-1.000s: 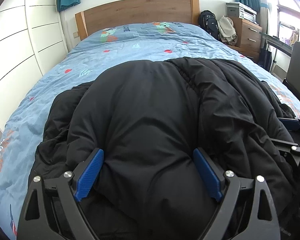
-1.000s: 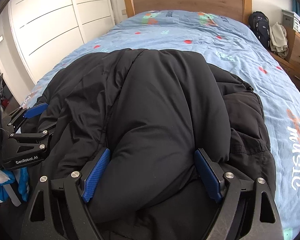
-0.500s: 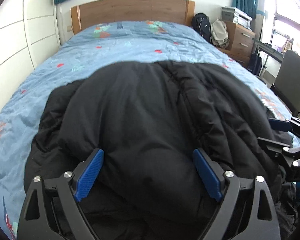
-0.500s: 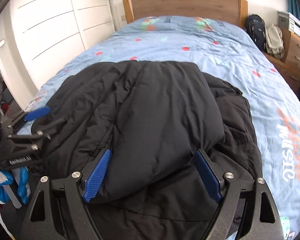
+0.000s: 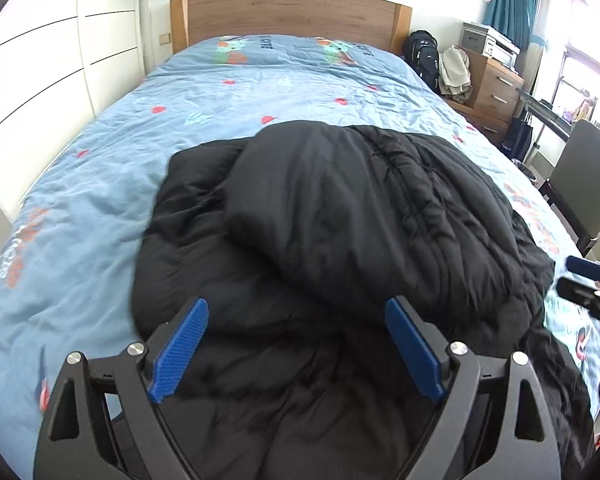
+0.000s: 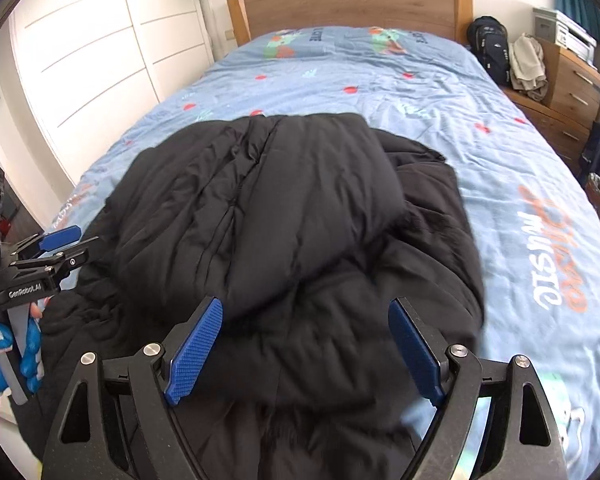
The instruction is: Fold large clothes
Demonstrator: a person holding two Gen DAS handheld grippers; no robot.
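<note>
A big black puffy jacket (image 5: 340, 208) lies bunched on the blue patterned bed (image 5: 240, 92), its upper layer folded over toward the headboard. My left gripper (image 5: 296, 308) hovers open above the jacket's near edge, blue pads clear of the cloth. In the right wrist view the same jacket (image 6: 280, 208) lies below my right gripper (image 6: 305, 306), which is also open and holds nothing. Each gripper shows in the other's view: the right gripper (image 5: 588, 276) at the jacket's right edge, the left gripper (image 6: 60, 244) at its left edge, held by a blue and white gloved hand (image 6: 24, 352).
A wooden headboard (image 5: 292, 16) closes the far end of the bed. White wardrobe doors (image 5: 52, 64) run along the left. On the right stand a black backpack (image 5: 422, 56), a wooden dresser (image 5: 496, 88) and a dark chair (image 5: 584, 188).
Both grippers have pulled back and risen. The jacket fold that bulged between each pair of pads now lies flat on the jacket, free of the pads.
</note>
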